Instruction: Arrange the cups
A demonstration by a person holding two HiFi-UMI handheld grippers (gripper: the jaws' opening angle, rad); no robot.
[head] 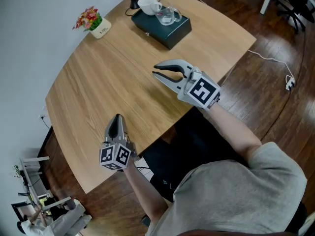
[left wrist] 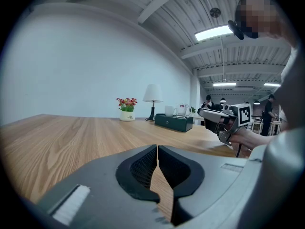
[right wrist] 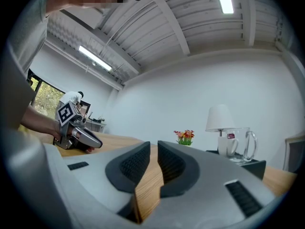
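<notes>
On the box [head: 171, 31], white cup [head: 148, 5], glass mug [head: 167, 16].

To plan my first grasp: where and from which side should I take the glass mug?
Probably the handle of the glass mug, approached from the side away from the white cup. The mug stands upright on the box, its handle sticks out there, and the cup crowds the other side.

two cups, both upright on a dark green box [head: 170, 31] at the far end of the table [head: 113, 82]. white cup [head: 147, 4]: opaque, with a handle, on the box's far left part. glass cup [head: 167, 16]: clear, large loop handle, just right of the white one and slightly nearer. touching or not: cannot tell.
</notes>
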